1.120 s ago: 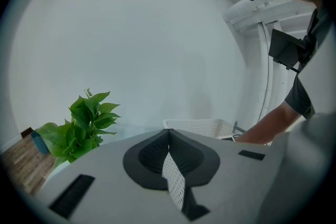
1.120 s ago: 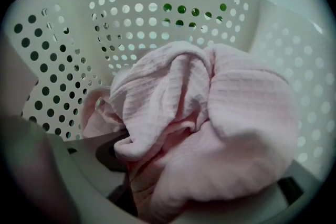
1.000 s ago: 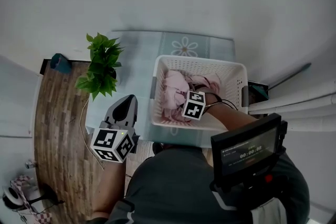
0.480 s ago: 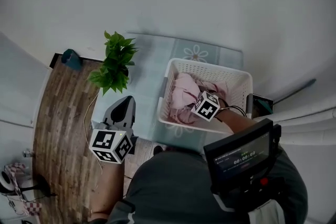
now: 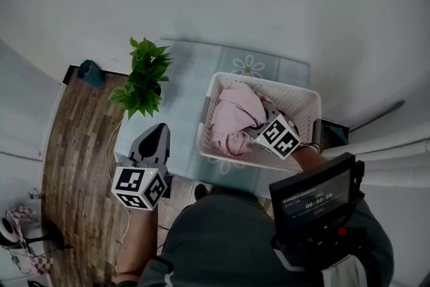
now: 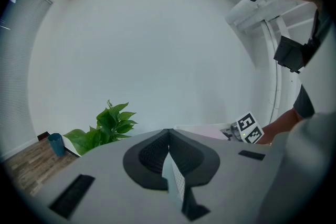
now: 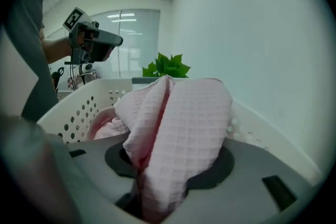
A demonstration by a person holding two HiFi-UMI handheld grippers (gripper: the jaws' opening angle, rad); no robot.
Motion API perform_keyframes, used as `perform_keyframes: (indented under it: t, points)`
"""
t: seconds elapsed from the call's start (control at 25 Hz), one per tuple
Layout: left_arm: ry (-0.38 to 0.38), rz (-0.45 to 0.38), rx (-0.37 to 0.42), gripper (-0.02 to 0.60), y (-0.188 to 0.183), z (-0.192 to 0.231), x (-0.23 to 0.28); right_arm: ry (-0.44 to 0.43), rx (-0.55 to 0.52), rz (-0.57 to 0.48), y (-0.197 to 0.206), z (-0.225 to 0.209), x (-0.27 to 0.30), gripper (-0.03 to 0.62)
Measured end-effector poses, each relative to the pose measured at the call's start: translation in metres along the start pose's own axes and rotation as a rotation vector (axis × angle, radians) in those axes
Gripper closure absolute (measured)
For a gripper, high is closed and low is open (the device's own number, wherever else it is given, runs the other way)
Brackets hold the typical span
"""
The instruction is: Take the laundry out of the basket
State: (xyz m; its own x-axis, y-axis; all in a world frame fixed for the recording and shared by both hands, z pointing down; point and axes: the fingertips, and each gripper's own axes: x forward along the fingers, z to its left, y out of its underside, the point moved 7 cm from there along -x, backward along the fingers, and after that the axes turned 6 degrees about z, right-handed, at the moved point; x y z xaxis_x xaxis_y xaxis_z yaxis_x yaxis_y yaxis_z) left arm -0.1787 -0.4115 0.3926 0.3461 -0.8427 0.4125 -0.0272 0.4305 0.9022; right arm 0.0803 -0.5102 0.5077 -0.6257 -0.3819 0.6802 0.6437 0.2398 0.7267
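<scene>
A white perforated laundry basket point(image 5: 297, 93) stands on a pale floral mat, holding pink laundry. My right gripper point(image 5: 261, 128) is over the basket's near side, shut on a pink waffle-weave cloth point(image 5: 232, 113). Its jaws have just been closing on this cloth. In the right gripper view the cloth point(image 7: 185, 118) bulges up out of my right gripper point(image 7: 161, 166), above the basket wall point(image 7: 68, 113). More pink laundry point(image 7: 105, 126) lies below. My left gripper point(image 5: 156, 143) hovers left of the basket. The left gripper view shows my left gripper point(image 6: 168, 136) with its jaws together and empty.
A leafy potted plant point(image 5: 142, 80) stands left of the basket. Beyond the mat lies wood flooring point(image 5: 74, 144) with a blue cup point(image 5: 89, 72). A small screen device point(image 5: 314, 195) hangs at the person's chest. White walls surround the basket on the far side.
My right gripper has come up out of the basket with the pink cloth, which now stands bunched above the pile. The left gripper has hardly moved.
</scene>
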Motion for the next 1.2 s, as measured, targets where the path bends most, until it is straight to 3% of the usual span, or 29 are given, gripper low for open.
perform_keyframes:
  t: [0.2, 0.44, 0.68, 0.96, 1.2]
  points:
    - [-0.013, -0.013, -0.007, 0.574, -0.003, -0.002, 0.002, 0.029, 0.055, -0.155, -0.02, -0.004, -0.037, 0.368]
    - [-0.044, -0.014, -0.023, 0.572, -0.001, -0.001, -0.001, 0.077, 0.038, -0.364, -0.053, -0.005, -0.085, 0.367]
    - [-0.067, -0.032, -0.018, 0.573, -0.003, 0.005, -0.015, 0.058, 0.036, -0.512, -0.1, 0.0, -0.121, 0.367]
    - [-0.1, -0.11, -0.014, 0.573, -0.004, 0.026, -0.072, 0.078, -0.019, -0.654, -0.169, 0.042, -0.131, 0.367]
    - [-0.228, -0.205, -0.07, 0.572, 0.004, 0.057, -0.149, 0.001, -0.073, -0.739, -0.233, 0.103, -0.136, 0.367]
